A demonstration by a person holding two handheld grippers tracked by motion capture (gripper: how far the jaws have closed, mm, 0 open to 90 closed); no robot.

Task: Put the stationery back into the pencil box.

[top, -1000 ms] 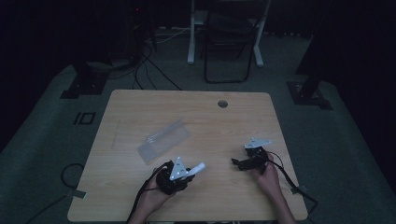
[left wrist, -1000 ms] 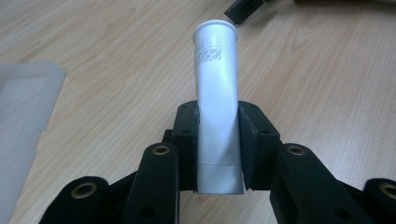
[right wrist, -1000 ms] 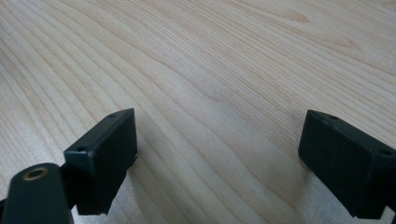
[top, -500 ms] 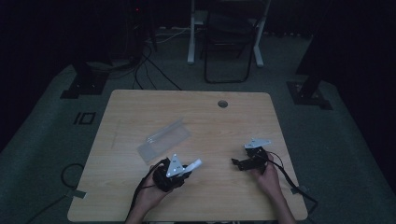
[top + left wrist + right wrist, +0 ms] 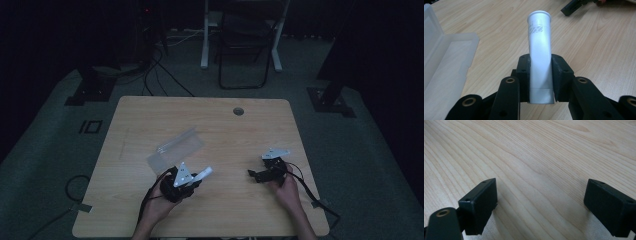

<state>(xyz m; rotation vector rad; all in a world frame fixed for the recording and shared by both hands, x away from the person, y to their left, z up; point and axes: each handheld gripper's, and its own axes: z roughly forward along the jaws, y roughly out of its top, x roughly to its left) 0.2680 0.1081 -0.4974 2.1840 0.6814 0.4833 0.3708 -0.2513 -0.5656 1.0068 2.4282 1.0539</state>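
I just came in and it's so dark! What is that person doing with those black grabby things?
A person sits at a wooden table holding tongs in each hand. The left tongs are shut on a white tube, which sticks out past the tips, above the tabletop. A clear plastic case lies open just beside them. The right tongs are open with nothing between them, low over bare wood.
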